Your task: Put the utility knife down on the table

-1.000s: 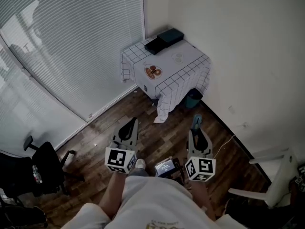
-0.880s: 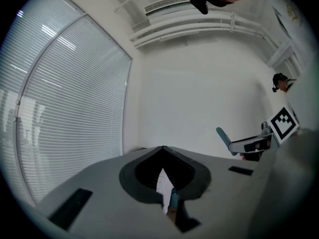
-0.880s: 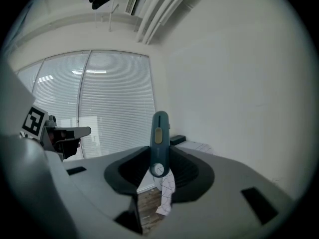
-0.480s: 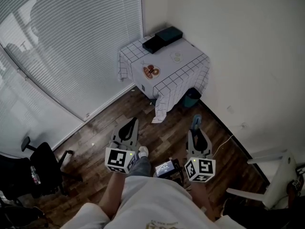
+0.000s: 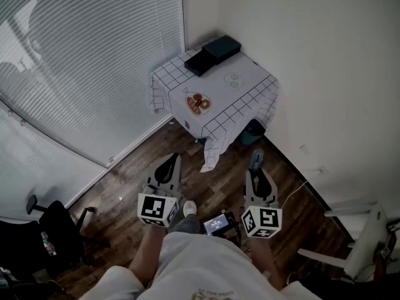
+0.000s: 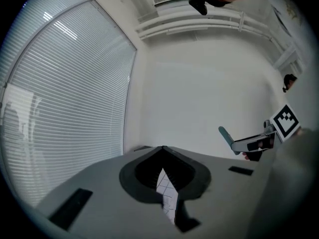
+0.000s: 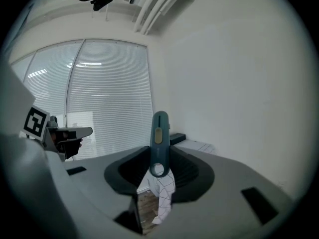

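Since the earlier frames the table (image 5: 250, 74) has slid a little left and drawn slightly nearer in the head view, while both grippers keep their places. The right gripper (image 7: 159, 156) has its jaws closed on the utility knife (image 7: 159, 138), gripping its lower end; the teal handle stands straight up past the jaw tips. In the head view the knife (image 5: 257, 159) pokes forward out of the right gripper (image 5: 257, 170), in the air over the wood floor (image 5: 219, 180), well short of the table. The left gripper (image 6: 163, 151) has its jaws brought together at the tips with nothing between them. Ahead of both pairs of jaws stands the table under a checked cloth, with two dark boxes (image 5: 214, 52) at its far edge. Window blinds (image 5: 81, 61) run off to the left of the left jaws.
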Available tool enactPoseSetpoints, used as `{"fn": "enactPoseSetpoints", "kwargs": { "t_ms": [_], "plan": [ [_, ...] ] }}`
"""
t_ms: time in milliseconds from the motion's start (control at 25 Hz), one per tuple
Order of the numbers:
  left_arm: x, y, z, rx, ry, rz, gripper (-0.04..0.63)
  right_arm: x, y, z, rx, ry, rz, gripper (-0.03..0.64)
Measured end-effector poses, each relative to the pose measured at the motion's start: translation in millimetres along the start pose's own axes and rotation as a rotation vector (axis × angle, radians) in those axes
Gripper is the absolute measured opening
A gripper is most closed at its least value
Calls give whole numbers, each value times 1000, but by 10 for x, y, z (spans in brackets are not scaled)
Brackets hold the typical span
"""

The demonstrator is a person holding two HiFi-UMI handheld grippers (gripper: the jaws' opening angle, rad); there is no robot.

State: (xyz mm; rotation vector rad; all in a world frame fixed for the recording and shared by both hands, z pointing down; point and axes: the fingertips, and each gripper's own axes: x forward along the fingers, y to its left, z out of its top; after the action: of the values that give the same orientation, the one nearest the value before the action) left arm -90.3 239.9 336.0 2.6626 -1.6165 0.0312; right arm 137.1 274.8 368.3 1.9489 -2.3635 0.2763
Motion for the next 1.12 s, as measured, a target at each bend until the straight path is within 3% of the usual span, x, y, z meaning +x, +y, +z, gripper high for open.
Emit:
{"fn": "enactPoseSetpoints", "kwargs": {
  "t_ms": [560, 1120],
  "plan": [
    [730, 791, -231, -44, 46, -31, 8, 1050, 200, -82, -7, 69, -19, 132],
    [1173, 1047, -263, -51, 51, -80, 8, 1328, 138, -14, 18, 72, -73, 132]
  ]
}}
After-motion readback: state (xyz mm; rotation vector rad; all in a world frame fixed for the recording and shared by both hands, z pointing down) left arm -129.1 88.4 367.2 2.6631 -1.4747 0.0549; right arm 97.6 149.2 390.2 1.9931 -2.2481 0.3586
